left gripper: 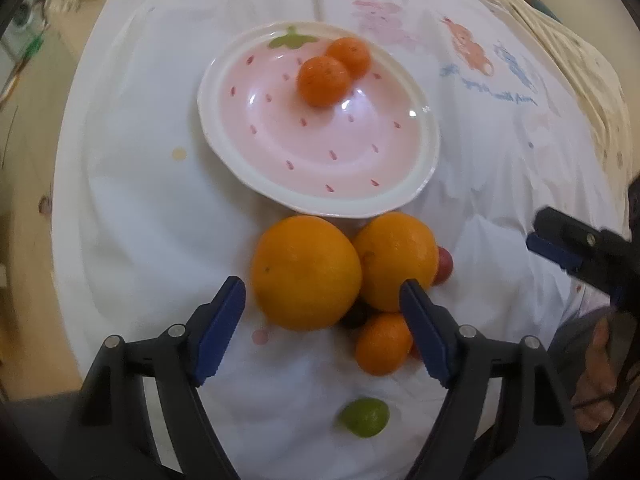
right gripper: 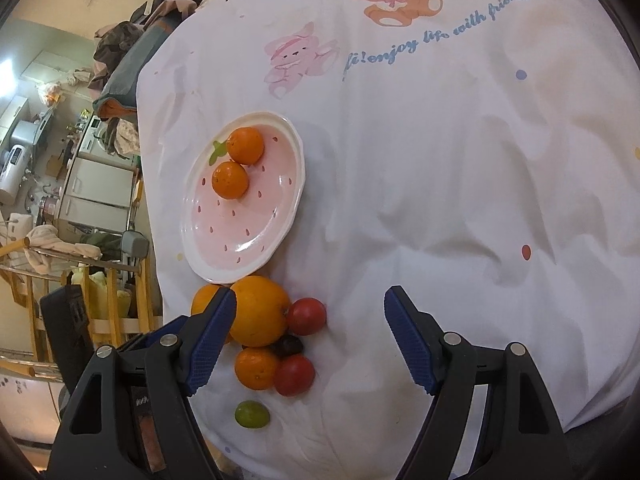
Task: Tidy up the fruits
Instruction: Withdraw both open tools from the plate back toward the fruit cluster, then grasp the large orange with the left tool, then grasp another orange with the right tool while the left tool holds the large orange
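Note:
A pink strawberry-pattern plate (left gripper: 384,196) holds two small oranges (left gripper: 323,80); it also shows in the right wrist view (right gripper: 208,248). Just in front of it lie two big oranges (left gripper: 306,272), a small orange (left gripper: 382,344), red tomatoes (right gripper: 306,315) and a dark grape (right gripper: 288,346). A green grape (left gripper: 365,417) lies nearer. My left gripper (left gripper: 325,306) is open and empty, its fingers either side of the fruit pile. My right gripper (right gripper: 308,326) is open and empty, right of the pile; it also shows at the right edge of the left wrist view (left gripper: 556,248).
A white tablecloth (right gripper: 440,180) with cartoon bears covers the round table. The table edge (right gripper: 150,240) falls off to the left, with a wooden rack (right gripper: 112,312) and clutter beyond.

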`<control>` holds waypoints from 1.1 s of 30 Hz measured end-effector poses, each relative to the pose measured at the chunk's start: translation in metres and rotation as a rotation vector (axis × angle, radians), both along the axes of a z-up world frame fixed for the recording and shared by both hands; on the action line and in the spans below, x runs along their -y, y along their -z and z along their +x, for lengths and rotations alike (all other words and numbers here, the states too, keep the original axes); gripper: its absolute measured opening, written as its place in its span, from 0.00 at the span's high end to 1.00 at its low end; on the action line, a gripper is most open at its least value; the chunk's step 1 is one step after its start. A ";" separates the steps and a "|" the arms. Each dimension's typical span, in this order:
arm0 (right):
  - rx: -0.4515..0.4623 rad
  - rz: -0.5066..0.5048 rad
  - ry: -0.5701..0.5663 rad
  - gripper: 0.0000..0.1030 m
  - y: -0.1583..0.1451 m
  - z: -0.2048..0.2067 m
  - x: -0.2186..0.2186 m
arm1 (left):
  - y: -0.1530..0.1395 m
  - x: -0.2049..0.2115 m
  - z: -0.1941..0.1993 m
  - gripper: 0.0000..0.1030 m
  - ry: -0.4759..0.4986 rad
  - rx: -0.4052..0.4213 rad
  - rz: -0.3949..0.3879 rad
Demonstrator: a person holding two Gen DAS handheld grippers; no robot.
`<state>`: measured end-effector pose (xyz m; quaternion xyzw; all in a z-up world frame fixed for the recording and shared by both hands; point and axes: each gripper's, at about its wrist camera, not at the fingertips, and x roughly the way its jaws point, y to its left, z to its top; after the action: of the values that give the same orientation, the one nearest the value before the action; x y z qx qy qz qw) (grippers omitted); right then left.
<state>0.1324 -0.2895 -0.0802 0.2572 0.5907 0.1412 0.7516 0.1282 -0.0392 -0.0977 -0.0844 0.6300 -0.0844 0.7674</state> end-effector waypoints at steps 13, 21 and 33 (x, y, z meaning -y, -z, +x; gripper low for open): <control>-0.008 0.011 -0.007 0.23 0.002 0.004 -0.003 | 0.023 -0.022 0.004 0.48 -0.120 -0.109 -0.142; -0.007 0.001 0.001 0.23 0.002 0.001 -0.001 | 0.008 -0.015 -0.006 0.51 -0.039 -0.045 -0.036; -0.008 -0.024 -0.091 0.23 0.009 0.002 -0.019 | -0.026 -0.038 -0.039 0.52 -0.030 0.069 0.089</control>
<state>0.1347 -0.2700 -0.0890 0.2219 0.6065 0.1671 0.7450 0.0893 -0.0008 -0.0721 -0.0570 0.6050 -0.0477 0.7927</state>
